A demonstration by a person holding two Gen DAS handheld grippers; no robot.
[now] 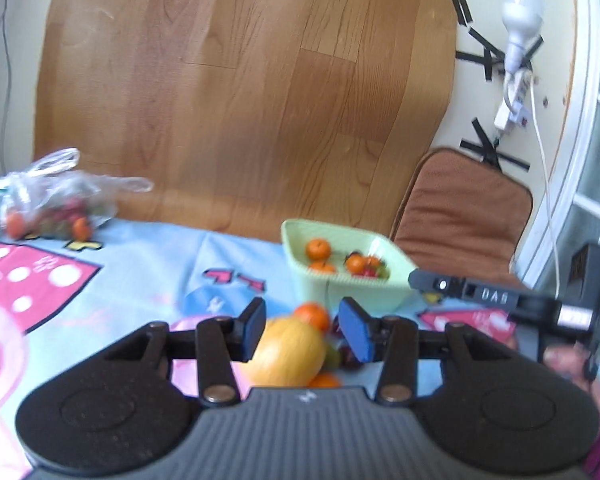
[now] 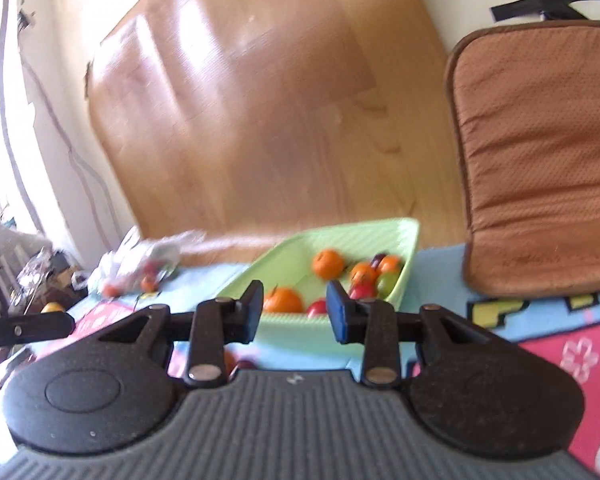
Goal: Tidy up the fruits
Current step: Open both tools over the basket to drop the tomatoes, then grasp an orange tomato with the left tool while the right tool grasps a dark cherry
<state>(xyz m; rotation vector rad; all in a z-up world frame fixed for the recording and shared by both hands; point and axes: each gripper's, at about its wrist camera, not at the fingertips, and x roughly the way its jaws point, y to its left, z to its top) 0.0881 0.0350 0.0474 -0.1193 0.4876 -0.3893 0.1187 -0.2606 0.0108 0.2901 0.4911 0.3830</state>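
Loose fruit before pale green ribbed plastic basket point(image 1: 364, 288) on cartoon-print cloth tabletop point(image 1: 140, 280).
Large round yellow-orange fruit point(image 1: 290, 354) between left tongs point(image 1: 302, 330), parted, unpressed; right tongs point(image 2: 294, 312) parted, empty, facing basket of small tangerines point(image 2: 328, 264).

Left gripper point(image 1: 302, 330) hovers over a loose pile of fruit, blue pads apart around a big yellow-orange fruit point(image 1: 288, 354), no contact visible. Small oranges sit in the green basket point(image 1: 340, 284) beyond; the right gripper point(image 1: 416, 278) pokes in beside it. Plastic bag point(image 1: 48, 196) far left.
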